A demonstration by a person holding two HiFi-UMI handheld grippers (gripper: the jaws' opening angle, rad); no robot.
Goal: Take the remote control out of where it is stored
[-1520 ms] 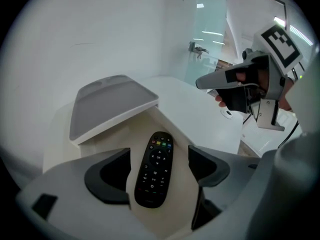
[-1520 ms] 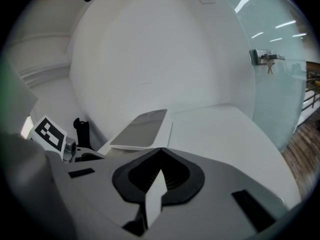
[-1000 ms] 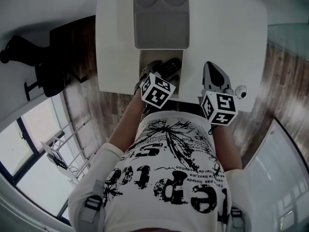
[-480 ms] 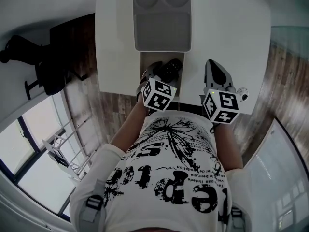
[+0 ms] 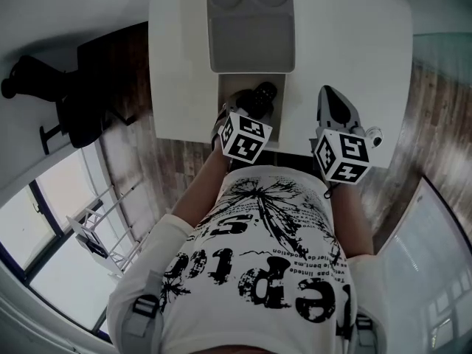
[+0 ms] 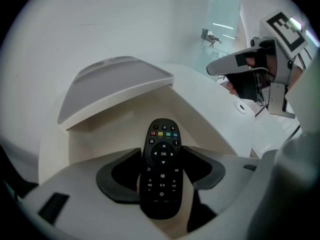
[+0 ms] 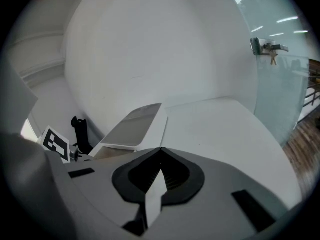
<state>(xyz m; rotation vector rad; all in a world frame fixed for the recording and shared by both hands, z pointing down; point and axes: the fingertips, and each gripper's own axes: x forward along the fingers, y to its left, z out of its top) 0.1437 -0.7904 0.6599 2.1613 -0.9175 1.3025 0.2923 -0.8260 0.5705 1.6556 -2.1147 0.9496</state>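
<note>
The black remote control (image 6: pixel 161 166) lies in an open compartment (image 5: pixel 232 87) sunk into the white table, under a raised grey lid (image 5: pixel 251 24). My left gripper (image 6: pixel 161 174) reaches down into the compartment. Its jaws have just been closing, and the dark pads (image 6: pixel 120 176) now press on both long sides of the remote control (image 5: pixel 259 98). In the head view the left gripper (image 5: pixel 247 110) is partly hidden by its marker cube. My right gripper (image 5: pixel 335 103) hovers over the table to the right of the compartment, shut with its tips meeting (image 7: pixel 160 150) and nothing between them.
The white table (image 5: pixel 346 43) ends just in front of the person's body. A small white round object (image 5: pixel 374 137) sits near its front right edge. A dark chair (image 5: pixel 51 94) stands on the wooden floor at the left, and a glass panel (image 7: pixel 280 79) rises at the right.
The left gripper has edged slightly deeper over the compartment and its jaws have narrowed around the remote control. The right gripper has stayed in place.
</note>
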